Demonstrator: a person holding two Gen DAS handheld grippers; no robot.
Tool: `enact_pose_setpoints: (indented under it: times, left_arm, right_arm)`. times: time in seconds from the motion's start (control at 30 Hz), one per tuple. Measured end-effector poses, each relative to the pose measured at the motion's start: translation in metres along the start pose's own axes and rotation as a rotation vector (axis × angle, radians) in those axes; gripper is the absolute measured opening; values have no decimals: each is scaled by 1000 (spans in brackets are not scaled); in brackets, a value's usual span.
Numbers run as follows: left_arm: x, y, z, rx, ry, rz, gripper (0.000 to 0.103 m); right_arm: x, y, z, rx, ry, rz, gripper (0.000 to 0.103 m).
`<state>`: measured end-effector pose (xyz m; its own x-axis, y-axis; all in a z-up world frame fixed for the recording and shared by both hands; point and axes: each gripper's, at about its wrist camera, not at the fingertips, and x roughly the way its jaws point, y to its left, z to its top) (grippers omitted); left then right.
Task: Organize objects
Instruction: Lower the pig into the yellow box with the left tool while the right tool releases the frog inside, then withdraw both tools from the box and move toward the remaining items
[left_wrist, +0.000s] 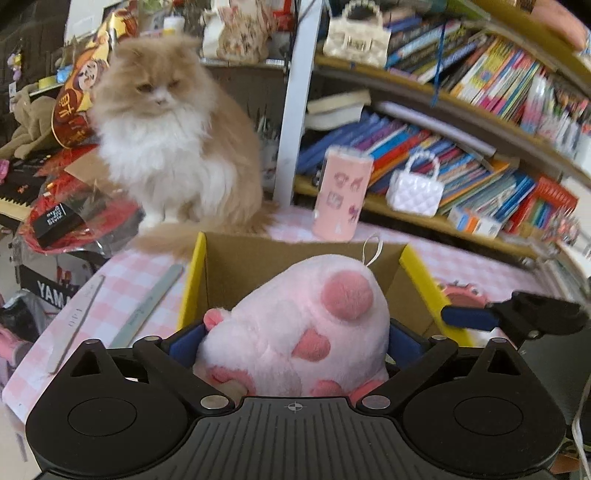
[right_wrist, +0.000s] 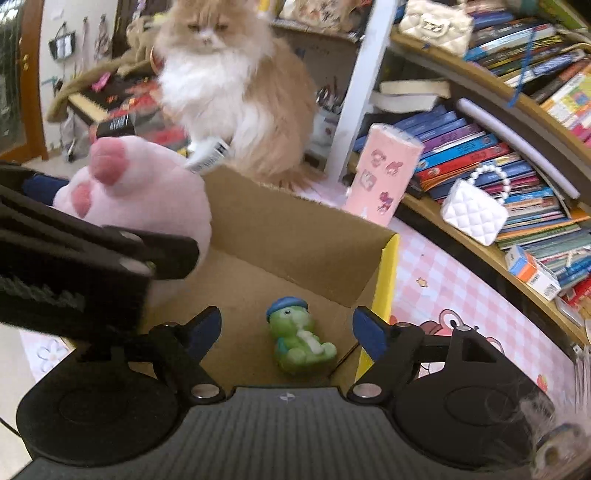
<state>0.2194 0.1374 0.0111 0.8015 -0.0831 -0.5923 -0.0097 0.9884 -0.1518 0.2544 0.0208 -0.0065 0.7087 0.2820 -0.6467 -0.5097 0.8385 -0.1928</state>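
Observation:
My left gripper (left_wrist: 293, 341) is shut on a pink plush paw (left_wrist: 299, 328) and holds it over the open cardboard box (left_wrist: 236, 258) with yellow sides. In the right wrist view the plush paw (right_wrist: 147, 192) hangs above the box's left part, with the left gripper's black body in front of it. My right gripper (right_wrist: 288, 328) is open and empty above the box (right_wrist: 295, 236). A small green dinosaur toy (right_wrist: 299, 339) with a blue cap lies on the box floor between its fingers. The right gripper's fingertip (left_wrist: 469, 318) shows at the right in the left wrist view.
A fluffy ginger-and-white cat (left_wrist: 170, 136) sits just behind the box. A pink cylinder can (left_wrist: 341, 195) and a white quilted purse (left_wrist: 415, 188) stand by the bookshelf (left_wrist: 480, 122). Two nail files (left_wrist: 147, 306) lie on the pink checked cloth (left_wrist: 122, 280) left of the box.

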Motion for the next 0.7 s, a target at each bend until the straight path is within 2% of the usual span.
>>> enact_pose_setpoints:
  times: [0.17, 0.37, 0.5, 0.7]
  left_arm:
    - [-37, 4, 3, 1, -94, -28, 102]
    - [-82, 10, -5, -18, -155, -55, 102]
    - [-107, 17, -24, -11, -156, -55, 103]
    - [-127, 31, -61, -20, -96, -29, 103]
  right_arm:
    - [-34, 6, -2, 79, -59, -31, 77]
    - [-77, 19, -11, 157, -119, -69, 77]
    - [-104, 32, -23, 198, -139, -85, 78]
    - [-131, 55, -51, 242, -113, -109, 78]
